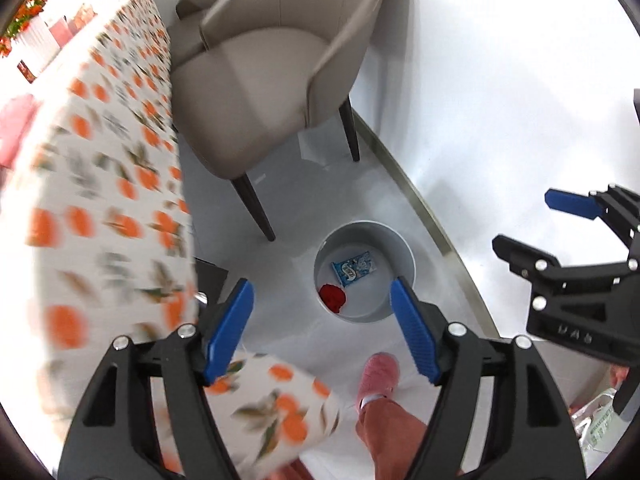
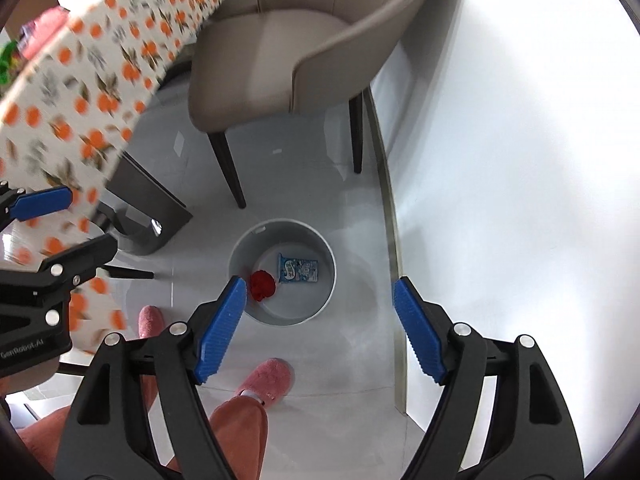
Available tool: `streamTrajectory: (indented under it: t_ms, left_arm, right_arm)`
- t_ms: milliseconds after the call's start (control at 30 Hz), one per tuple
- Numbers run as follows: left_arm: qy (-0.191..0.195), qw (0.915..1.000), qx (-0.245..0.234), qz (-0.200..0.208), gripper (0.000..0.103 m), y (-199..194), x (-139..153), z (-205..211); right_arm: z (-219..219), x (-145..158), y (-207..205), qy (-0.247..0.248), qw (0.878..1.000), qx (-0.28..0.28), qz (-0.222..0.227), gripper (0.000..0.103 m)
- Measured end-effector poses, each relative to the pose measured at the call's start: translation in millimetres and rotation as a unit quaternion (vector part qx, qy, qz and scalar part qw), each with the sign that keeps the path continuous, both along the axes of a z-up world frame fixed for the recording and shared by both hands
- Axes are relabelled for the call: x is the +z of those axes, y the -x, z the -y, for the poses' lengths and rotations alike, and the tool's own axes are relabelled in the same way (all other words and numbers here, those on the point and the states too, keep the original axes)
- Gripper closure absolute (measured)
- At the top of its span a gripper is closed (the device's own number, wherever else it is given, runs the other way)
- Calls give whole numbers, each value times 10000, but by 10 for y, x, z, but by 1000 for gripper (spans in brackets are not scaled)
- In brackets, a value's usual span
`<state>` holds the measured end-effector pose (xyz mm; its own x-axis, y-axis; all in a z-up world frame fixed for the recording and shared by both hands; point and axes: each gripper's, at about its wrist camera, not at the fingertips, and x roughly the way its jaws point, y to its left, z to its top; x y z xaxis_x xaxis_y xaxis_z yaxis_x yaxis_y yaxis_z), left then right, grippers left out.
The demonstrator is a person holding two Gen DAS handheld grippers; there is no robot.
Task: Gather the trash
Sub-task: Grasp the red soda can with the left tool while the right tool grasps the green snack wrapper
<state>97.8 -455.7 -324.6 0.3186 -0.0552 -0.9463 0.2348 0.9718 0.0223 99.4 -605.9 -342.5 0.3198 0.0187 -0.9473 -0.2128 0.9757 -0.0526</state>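
Note:
A round grey bin (image 1: 404, 252) (image 2: 320, 252) stands on the floor far below both grippers. At its bottom lie a blue snack packet (image 1: 354, 268) (image 2: 298, 268) and a crumpled red piece of trash (image 1: 333, 297) (image 2: 263, 283). My left gripper (image 1: 322, 312) hangs high above the bin, open, with nothing between its blue pads. My right gripper (image 2: 320, 312) is also open and empty above the bin. The right gripper (image 1: 532, 220) shows at the right edge of the left wrist view, and the left gripper (image 2: 60, 220) at the left edge of the right wrist view.
A beige chair (image 1: 256, 76) (image 2: 288, 40) with dark legs stands beyond the bin. A table with an orange-print cloth (image 1: 100, 168) (image 2: 92, 76) runs along the left. A person's pink slippers (image 1: 378, 376) (image 2: 268, 380) and rust-coloured trouser leg (image 2: 236, 432) are near the bin. A white wall (image 2: 520, 160) lies right.

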Motion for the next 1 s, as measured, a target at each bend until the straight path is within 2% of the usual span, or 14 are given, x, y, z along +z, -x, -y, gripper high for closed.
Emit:
streamTrajectory:
  t_ms: [133,233,400,500,633,700,867,1000]
  left_arm:
    - [75,10000,27,-25,31,64,514,-255]
    - [233,9995,201,108,25,137,892,-607]
    - [51,9982,537,275,25,260,1315,-1340]
    - [-82,9954,911,270,25,332,1462,-1886]
    - [-177,9864,1620,224,25,435,1619,-2745]
    - [-315,9823,1823,285,25,503,1680,-3137]
    - [-657,9768,1931,654,25,552,1794,-3868]
    - [-641,9767,1855,873,21,574,1843,-4231]
  right_arm:
    - [-227,668,41,55,9999,-22,126,23]
    - [-445,1043,85,6,9996,-18,265,19]
    - [-1150,1569,121,-225,9984,343,392,18]
    - [-1679,1752,145,-341,9960,672,476,18]
    - [-2433,1915,180,-481,9904,1164,576,18]
    - [-2778,1971,204,-520,9875,1353,612,18]
    - [-3569,2097,237,-606,9809,1690,751,18]
    - [-4068,2133,228,-596,9775,1842,842,18]
